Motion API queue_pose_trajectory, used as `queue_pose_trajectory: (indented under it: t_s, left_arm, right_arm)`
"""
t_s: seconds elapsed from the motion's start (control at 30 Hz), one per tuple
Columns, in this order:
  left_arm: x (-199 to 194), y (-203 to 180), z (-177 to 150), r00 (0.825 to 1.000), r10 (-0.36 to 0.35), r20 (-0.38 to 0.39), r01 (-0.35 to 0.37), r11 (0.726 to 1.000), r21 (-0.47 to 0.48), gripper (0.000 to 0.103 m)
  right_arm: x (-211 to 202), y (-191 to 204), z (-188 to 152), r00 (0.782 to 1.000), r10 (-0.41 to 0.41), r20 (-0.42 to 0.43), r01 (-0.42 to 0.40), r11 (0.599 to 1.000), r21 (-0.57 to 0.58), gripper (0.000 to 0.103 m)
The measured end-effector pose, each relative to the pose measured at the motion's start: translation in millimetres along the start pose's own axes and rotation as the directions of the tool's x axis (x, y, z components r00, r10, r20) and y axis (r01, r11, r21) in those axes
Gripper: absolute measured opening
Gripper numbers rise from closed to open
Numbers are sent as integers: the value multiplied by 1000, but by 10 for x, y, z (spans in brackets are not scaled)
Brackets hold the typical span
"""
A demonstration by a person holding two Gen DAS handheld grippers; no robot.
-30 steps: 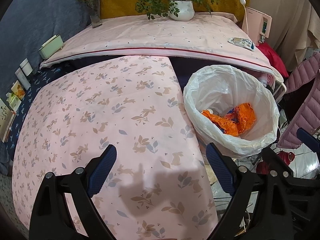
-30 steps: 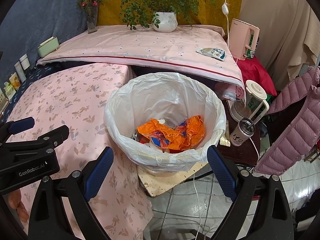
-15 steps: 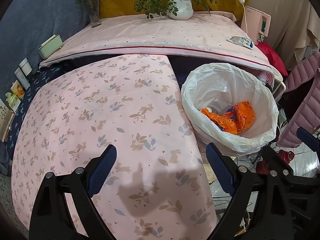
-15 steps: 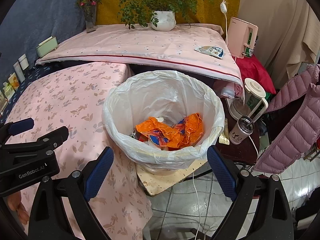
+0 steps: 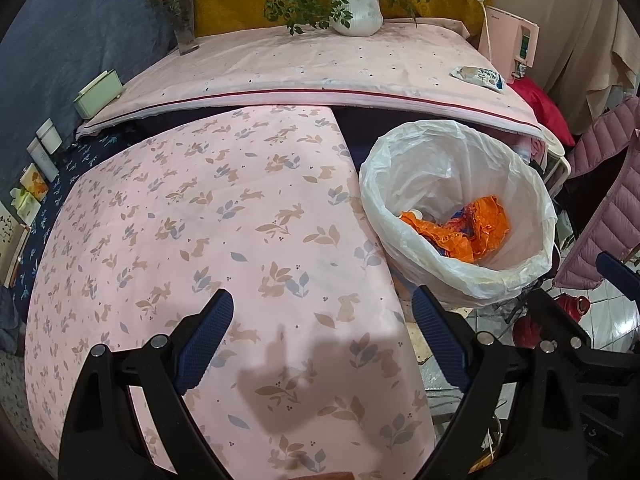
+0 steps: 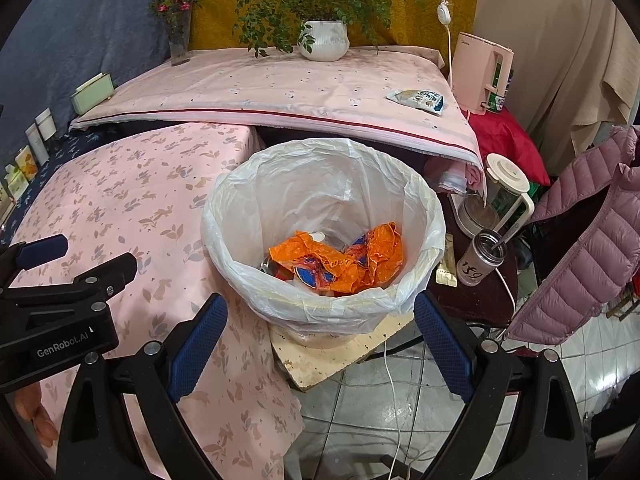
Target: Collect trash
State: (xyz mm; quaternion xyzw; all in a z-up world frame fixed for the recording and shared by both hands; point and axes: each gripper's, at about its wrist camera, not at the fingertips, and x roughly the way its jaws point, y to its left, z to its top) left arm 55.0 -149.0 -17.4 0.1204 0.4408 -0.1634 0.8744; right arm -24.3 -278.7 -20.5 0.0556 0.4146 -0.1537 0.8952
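A bin lined with a white plastic bag (image 6: 320,184) (image 5: 452,168) stands beside the pink floral table (image 5: 200,220). Crumpled orange wrappers (image 6: 344,260) (image 5: 468,232) lie inside it. A small white and blue snack packet (image 6: 418,100) (image 5: 478,75) rests on the raised pink-covered surface behind, near its right end. My left gripper (image 5: 322,344) hovers open over the floral cloth, nothing between its fingers. My right gripper (image 6: 320,344) is open just in front of the bin, empty too. The left gripper's body (image 6: 60,292) shows at the left of the right wrist view.
A potted plant (image 6: 324,40), a flower vase (image 6: 178,40) and a green box (image 6: 91,92) stand on the raised surface. A pink kettle (image 6: 482,72), a blender jug (image 6: 500,196), a cup with a spoon (image 6: 480,258) and a purple jacket (image 6: 580,248) crowd the right. Cables cross the tiled floor (image 6: 400,400).
Both grippers have drifted back and slightly up, so the bin looks a little farther away. Both stay open and empty.
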Motion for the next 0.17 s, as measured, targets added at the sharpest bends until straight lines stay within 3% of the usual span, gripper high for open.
queue_pose_trajectory:
  t_s: [0.17]
  left_arm:
    - [21,11,-31,1000,-5,-10,5,1000,9,86]
  right_arm:
    - [-25,-12,-37,1000,-6,-2,6,1000,5,90]
